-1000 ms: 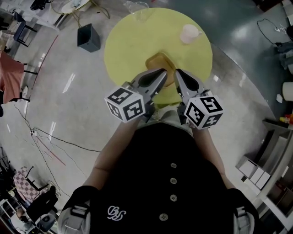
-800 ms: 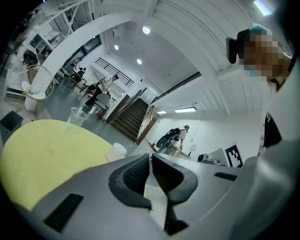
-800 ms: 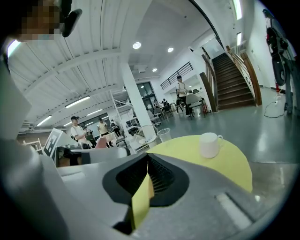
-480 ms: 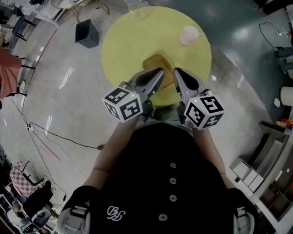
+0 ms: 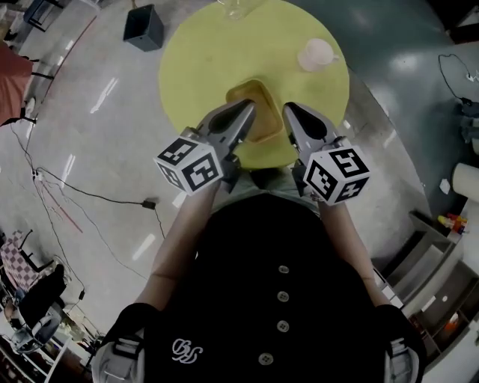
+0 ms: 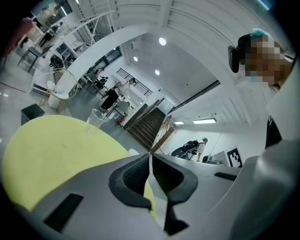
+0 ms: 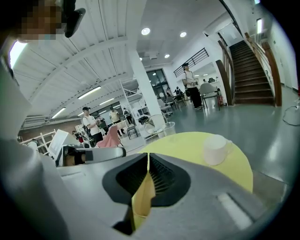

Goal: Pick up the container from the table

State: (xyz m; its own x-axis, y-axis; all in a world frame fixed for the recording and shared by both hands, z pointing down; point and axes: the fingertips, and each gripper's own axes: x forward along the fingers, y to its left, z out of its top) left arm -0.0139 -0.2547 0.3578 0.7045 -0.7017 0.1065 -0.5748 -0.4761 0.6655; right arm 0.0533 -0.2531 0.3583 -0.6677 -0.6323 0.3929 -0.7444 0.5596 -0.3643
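Observation:
A shallow orange-yellow container (image 5: pixel 253 96) hangs over the near part of the round yellow table (image 5: pixel 217 45). My left gripper (image 5: pixel 248 112) is shut on its left wall, which shows as a thin pale-yellow sliver (image 6: pixel 149 197) between that gripper's (image 6: pixel 150 159) pads. My right gripper (image 5: pixel 289 112) is shut on the right wall. In the right gripper view the yellow wall (image 7: pixel 143 197) is pinched edge-on between that gripper's (image 7: pixel 148 161) ribbed pads. The container's near end is hidden behind the jaws.
A white mug (image 5: pixel 316 54) (image 7: pixel 215 149) stands at the table's right side. A clear plastic cup (image 5: pixel 238 7) (image 6: pixel 96 117) is at its far edge. A dark box (image 5: pixel 144 25) and cables (image 5: pixel 90 202) lie on the floor to the left. People stand in the hall.
Both grippers have shifted a little with the container still pinched between them, and the left marker cube has dropped lower left. The head view now shows more of the table.

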